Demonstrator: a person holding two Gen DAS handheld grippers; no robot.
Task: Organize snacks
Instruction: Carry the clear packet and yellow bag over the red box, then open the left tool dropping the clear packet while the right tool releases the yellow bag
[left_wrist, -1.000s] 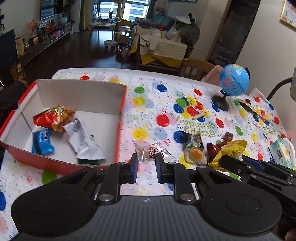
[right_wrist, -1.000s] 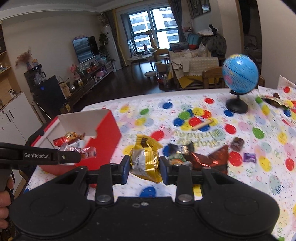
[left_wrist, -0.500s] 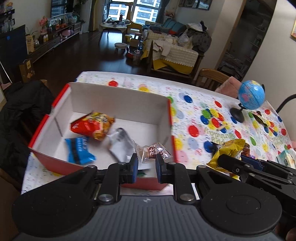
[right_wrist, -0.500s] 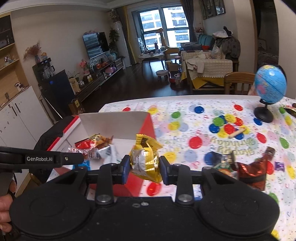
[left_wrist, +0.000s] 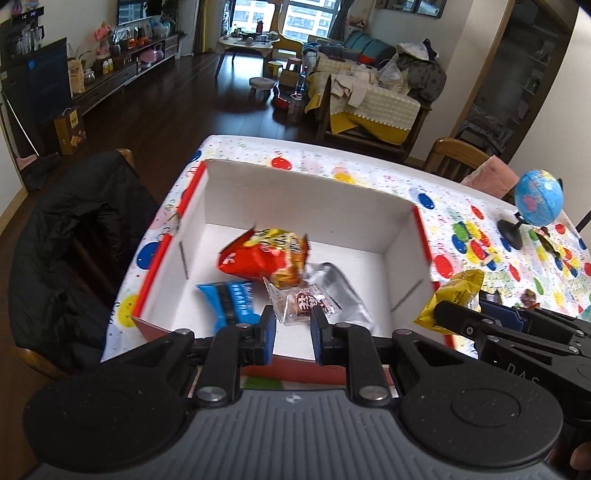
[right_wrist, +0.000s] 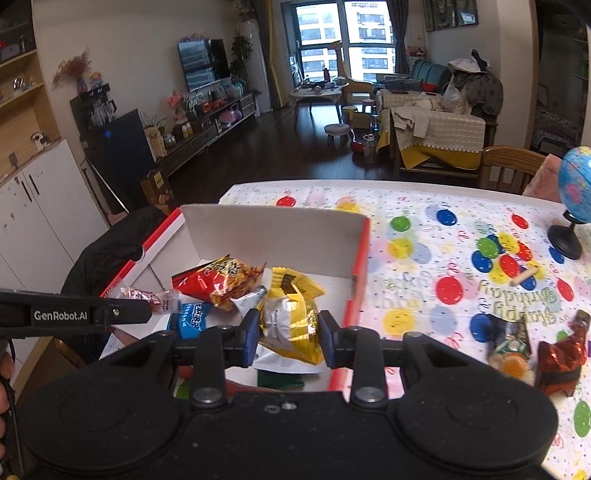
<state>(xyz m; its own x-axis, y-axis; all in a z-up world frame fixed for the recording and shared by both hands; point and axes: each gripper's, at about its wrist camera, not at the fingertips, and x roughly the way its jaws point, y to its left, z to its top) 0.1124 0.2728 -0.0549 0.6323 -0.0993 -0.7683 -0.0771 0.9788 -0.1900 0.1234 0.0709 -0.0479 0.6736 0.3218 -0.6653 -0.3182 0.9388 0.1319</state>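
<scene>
you are now carrying both snacks over the red box (left_wrist: 419, 229), having left the table. left gripper (left_wrist: 291, 321) is pinching the clear-wrapped candy (left_wrist: 303, 301), right gripper (right_wrist: 288, 338) the yellow packet (right_wrist: 291, 314); dropping comes next.

"GenRobot.AI" is printed in white on the left tongs' (right_wrist: 147, 310) arm. "Happy Birthday" appears, inverted, on the tablecloth (right_wrist: 517, 299). Packet lettering illegible.
</scene>
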